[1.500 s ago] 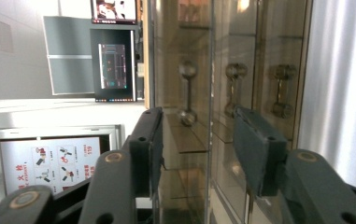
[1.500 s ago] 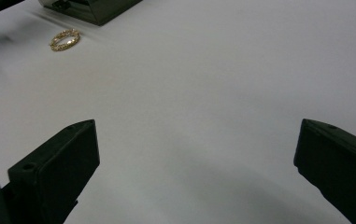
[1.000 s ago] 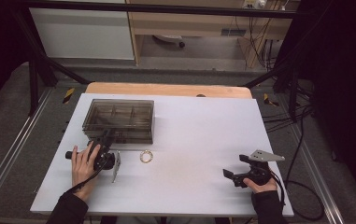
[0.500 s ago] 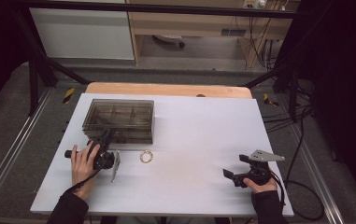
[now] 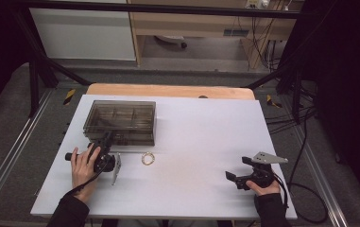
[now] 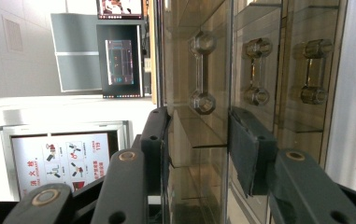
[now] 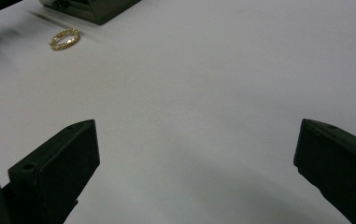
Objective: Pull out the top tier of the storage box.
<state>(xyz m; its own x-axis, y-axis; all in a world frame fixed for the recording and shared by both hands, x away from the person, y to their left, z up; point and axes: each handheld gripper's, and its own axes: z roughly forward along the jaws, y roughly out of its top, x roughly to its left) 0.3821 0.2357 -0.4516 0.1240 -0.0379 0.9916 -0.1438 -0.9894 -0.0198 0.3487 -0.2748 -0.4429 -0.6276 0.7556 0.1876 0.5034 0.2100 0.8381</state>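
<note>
- Smoked acrylic compartment box (image 5: pixel 121 122): placed on the white surface (image 5: pixel 201 142) at its far left; rigid, smooth and glossy, with thin translucent walls and inner dividers. It is judged light but slippery and liable to scratch or crack under hard pressure.
- Left claw (image 6: pixel 199 149): its jaws have just been closing, and the near wall of the box, with the barbell-shaped hinge fittings (image 6: pixel 202 70) on it, is seen between the pads (image 6: pixel 248 154). A grasp on this thin wall is judged; firm contact on both sides cannot be confirmed.
- Suggested hold: the wall edge or lid rim, with gentle pressure.
- Gold chain bracelet (image 5: pixel 148 158): a small, limp ring of links lying just in front of the box.
- Right claw (image 7: pixel 194 158): released, jaws wide apart above bare surface, well apart from the box.
</note>
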